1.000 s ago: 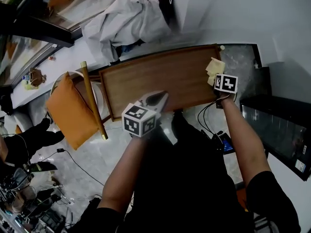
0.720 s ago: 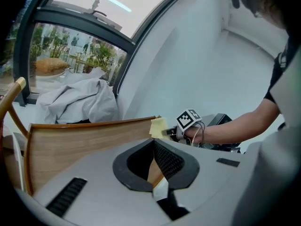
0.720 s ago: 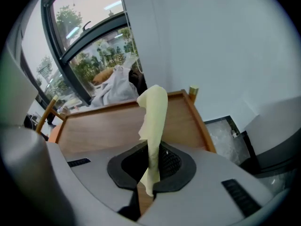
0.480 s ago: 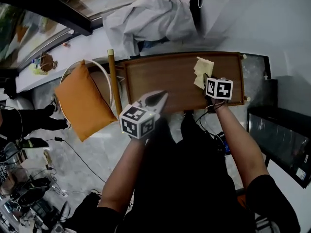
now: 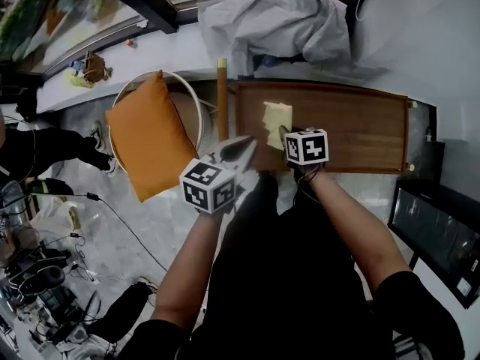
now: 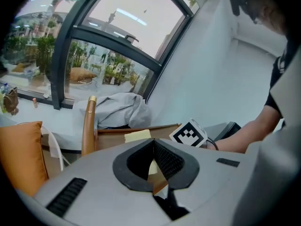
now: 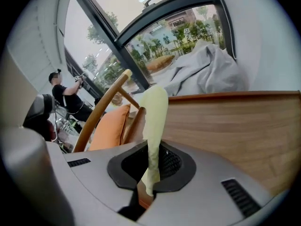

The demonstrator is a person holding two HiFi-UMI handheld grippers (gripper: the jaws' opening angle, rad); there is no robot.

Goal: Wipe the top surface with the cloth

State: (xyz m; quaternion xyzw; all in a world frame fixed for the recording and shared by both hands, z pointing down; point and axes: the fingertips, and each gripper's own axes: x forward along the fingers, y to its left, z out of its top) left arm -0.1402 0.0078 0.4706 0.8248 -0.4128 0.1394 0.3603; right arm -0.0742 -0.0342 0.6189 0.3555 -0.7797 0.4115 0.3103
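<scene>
An orange cushion (image 5: 148, 139) leans in a round white chair (image 5: 196, 103) at the far left. Just right of it, the left gripper (image 5: 241, 148) is held over the front left corner of the wooden top surface (image 5: 352, 130). Its jaws are pressed together with nothing between them. Next comes the pale yellow cloth (image 5: 275, 115), lying on the surface near its left edge. The cloth's near end is pinched in the jaws of the right gripper (image 5: 286, 135), which sits just in front of it. Brown wood stretches away to the right. A crumpled grey sheet (image 5: 277, 21) is heaped beyond the surface's far edge.
</scene>
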